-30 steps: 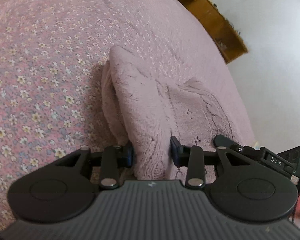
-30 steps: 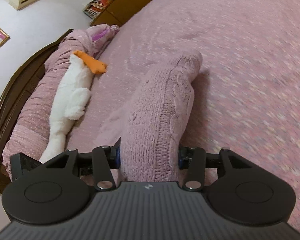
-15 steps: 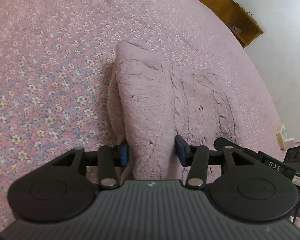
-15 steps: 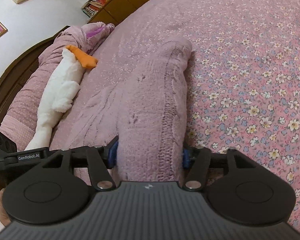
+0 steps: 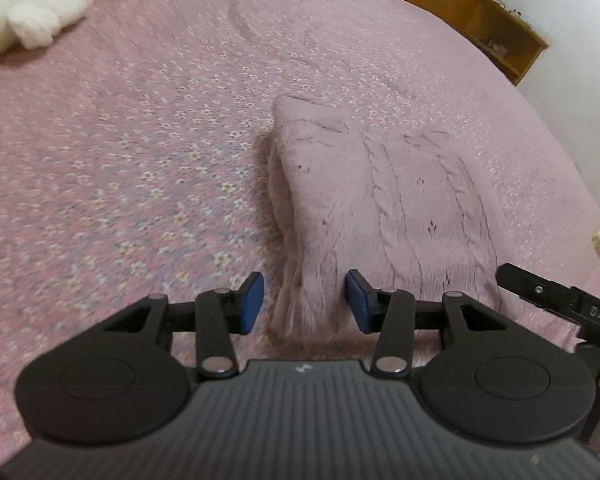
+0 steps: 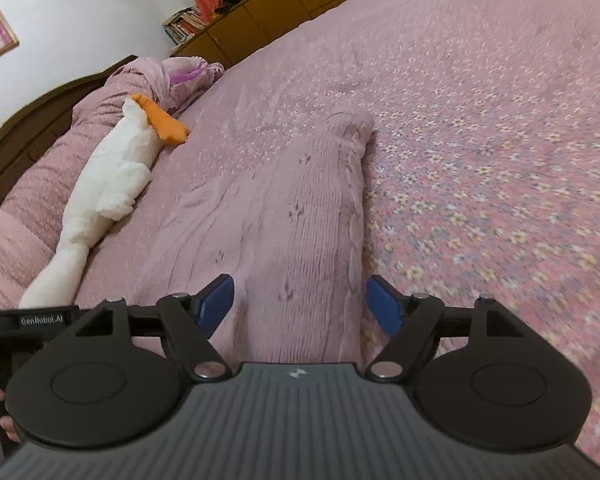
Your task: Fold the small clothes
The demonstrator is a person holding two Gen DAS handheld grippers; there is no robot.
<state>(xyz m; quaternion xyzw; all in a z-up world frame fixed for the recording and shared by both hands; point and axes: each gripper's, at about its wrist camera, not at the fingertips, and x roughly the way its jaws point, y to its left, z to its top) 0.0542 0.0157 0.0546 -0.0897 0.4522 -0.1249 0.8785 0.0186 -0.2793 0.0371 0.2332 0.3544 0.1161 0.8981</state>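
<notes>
Plush goose (image 5: pixel 28 4) lies upper left on the bed (image 5: pixel 140 160). Folded pink sweater (image 5: pixel 384 208) sits center frame. Left gripper (image 5: pixel 304 300) fingers parted, sweater edge between, untouched. Right gripper (image 6: pixel 300 304) fingers opening, straddling the sweater fold without pressing.

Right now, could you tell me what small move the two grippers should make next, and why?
Probably back both off. The sweater lies folded on the bedspread; the left gripper stands open around its edge, and the right gripper is opening, pads clear of the knit.
</notes>
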